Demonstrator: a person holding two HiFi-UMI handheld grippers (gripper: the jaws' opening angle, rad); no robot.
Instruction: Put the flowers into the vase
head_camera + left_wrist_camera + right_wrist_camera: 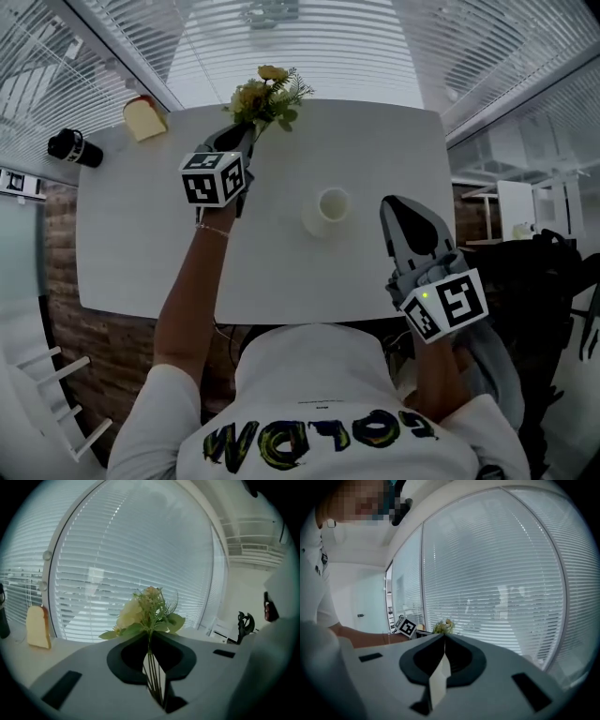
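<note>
A bunch of yellow flowers [265,97] with green leaves is lifted above the far side of the white table [131,253]. My left gripper [243,133] is shut on its thin green stems. In the left gripper view the stems [154,677] run between the closed jaws of the left gripper [150,641], and the blooms [146,613] stand just beyond the tips. A small white vase [328,209] stands upright mid-table, to the right of the left gripper and nearer me. My right gripper [406,208] hovers at the table's right side, shut and empty; the right gripper [443,639] has its jaws together.
A yellow bread-like block [143,118] and a black cylinder [75,147] sit at the table's far left corner. Window blinds [291,47] close off the far side. Dark furniture [553,281] stands right of the table.
</note>
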